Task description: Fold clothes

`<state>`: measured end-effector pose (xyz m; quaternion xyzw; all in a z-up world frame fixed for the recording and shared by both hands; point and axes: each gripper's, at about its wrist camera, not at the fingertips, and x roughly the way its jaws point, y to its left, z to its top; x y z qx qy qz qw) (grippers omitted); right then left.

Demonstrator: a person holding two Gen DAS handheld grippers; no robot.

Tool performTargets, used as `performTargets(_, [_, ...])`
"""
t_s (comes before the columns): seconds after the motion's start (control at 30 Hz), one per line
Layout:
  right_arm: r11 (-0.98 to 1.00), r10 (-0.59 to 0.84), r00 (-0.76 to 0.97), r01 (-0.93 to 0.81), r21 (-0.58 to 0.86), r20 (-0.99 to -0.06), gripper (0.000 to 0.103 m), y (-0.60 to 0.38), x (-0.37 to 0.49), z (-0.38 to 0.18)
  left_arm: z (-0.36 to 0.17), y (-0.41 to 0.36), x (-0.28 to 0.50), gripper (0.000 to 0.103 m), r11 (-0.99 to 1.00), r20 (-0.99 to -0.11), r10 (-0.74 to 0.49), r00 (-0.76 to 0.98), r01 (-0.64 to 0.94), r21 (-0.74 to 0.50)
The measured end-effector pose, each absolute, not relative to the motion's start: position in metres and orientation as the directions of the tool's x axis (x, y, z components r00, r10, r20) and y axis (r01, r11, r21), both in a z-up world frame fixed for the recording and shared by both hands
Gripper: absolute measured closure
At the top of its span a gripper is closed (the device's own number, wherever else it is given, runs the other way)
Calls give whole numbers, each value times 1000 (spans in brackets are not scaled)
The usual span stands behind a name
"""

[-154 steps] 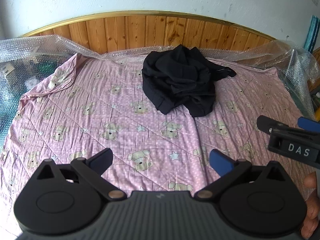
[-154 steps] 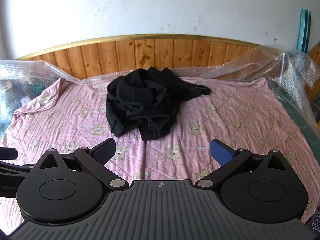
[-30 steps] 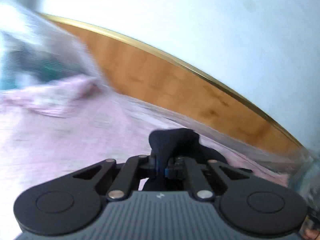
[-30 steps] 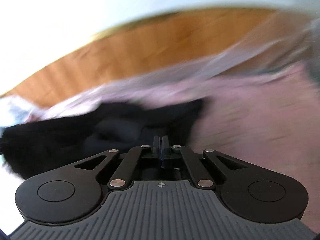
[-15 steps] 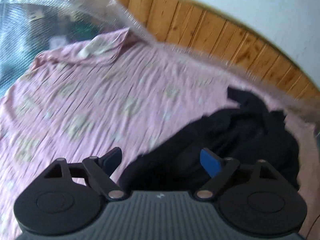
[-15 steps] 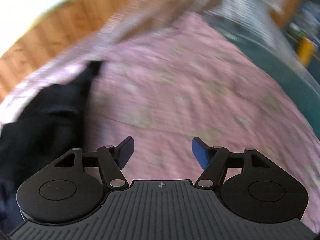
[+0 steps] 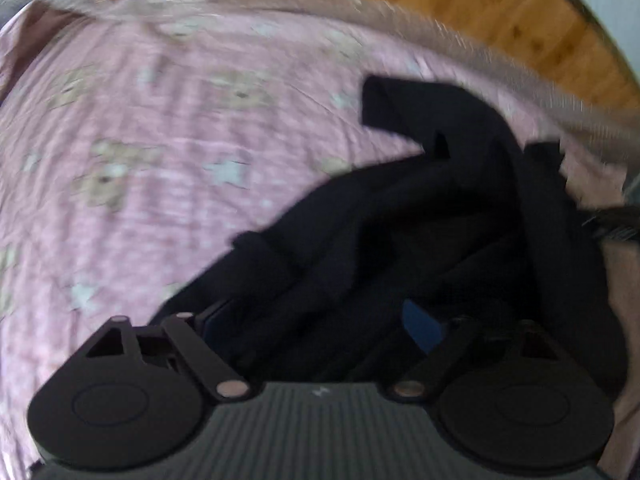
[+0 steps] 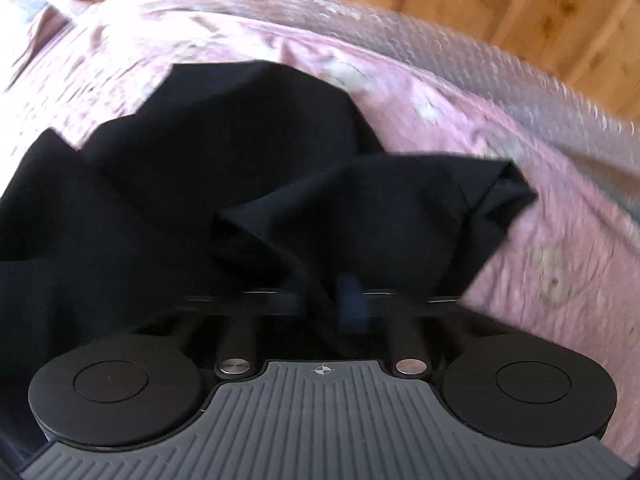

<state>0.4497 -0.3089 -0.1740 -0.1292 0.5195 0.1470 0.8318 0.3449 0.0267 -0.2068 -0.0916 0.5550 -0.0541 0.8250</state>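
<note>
Both grippers have dropped onto the crumpled black garment (image 7: pixel 400 220) near the bed's headboard edge. My right gripper (image 8: pixel 324 300) has just closed, pinching a fold; my left gripper (image 7: pixel 316 320) gapes wide over cloth. Lifting one bunched fold risks dragging tangled layers.

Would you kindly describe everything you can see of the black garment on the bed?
The black garment is plain, soft, matte cloth with no visible print. It lies unfolded in a crumpled heap on the pink bear-print bedspread, near the wooden headboard; one tube-like end, a sleeve or leg, sticks out away from the heap. The right tool has just closed and pinches a raised fold of it. The left tool is open low over the heap, its fingers straddling the folds.
</note>
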Motion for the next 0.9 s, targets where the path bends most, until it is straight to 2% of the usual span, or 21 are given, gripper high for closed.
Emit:
performTargets(0.03, [940,108,452,-336,-57,-886,101,-326,443,-168,-208,19,343,29,986,-904,-158,398,19,-164])
performTargets(0.07, [957,92,487,-283,-57,-869,101,-345,434,-161,-208,11,341,68,992,-898,-123,421,51,-112])
performTargets(0.1, [973,62,519,-222,-64,-853,101,-367,419,-154,-206,10,339,91,993,-903,-119,414,60,-103])
performTargets(0.13, [986,23,547,-151,-71,-837,101,-393,402,-147,-205,11,337,100,993,-908,-117,403,67,-98])
performTargets(0.23, [995,-99,548,78,-68,-831,102,-475,340,-139,-178,32,314,100,986,-868,-157,472,26,-164])
performTargets(0.37, [918,-252,393,386,-91,-884,102,-561,241,-161,-154,68,272,100,968,-864,-161,478,-97,-234])
performTargets(0.4, [893,-270,327,437,-109,-906,98,-573,220,-172,-155,69,266,99,969,-874,-170,455,-86,-233])
performTargets(0.43, [866,-276,269,486,-118,-923,89,-583,201,-180,-156,70,259,97,970,-885,-180,430,-73,-233])
performTargets(0.5, [799,-346,263,586,-136,-901,78,-590,172,-172,-154,67,261,90,972,-886,-181,426,-57,-226])
performTargets(0.53, [771,-406,285,618,-158,-868,64,-586,165,-159,-149,65,266,80,975,-878,-172,447,-51,-217])
performTargets(0.57, [750,-458,312,638,-174,-833,57,-579,165,-146,-144,64,271,61,977,-868,-162,470,-46,-208])
performTargets(0.6, [761,-479,362,626,-173,-800,56,-566,174,-130,-140,62,279,49,979,-858,-147,492,-53,-198])
performTargets(0.63, [788,-479,426,594,-162,-767,54,-550,187,-113,-136,59,286,29,980,-848,-132,513,-62,-189])
performTargets(0.67, [829,-450,497,541,-141,-742,48,-531,203,-97,-135,55,295,18,980,-843,-130,522,-61,-189])
performTargets(0.7, [885,-378,570,453,-104,-730,43,-505,227,-83,-136,50,305,14,979,-847,-150,511,-42,-199])
performTargets(0.77, [972,-179,679,233,-23,-712,16,-447,277,-64,-149,35,323,11,976,-870,-202,450,13,-219])
performTargets(0.83, [999,31,713,6,50,-700,11,-387,325,-59,-166,16,336,11,977,-896,-214,388,61,-206])
performTargets(0.9, [979,193,685,-181,92,-703,9,-319,375,-68,-182,0,339,15,986,-915,-160,370,102,-131])
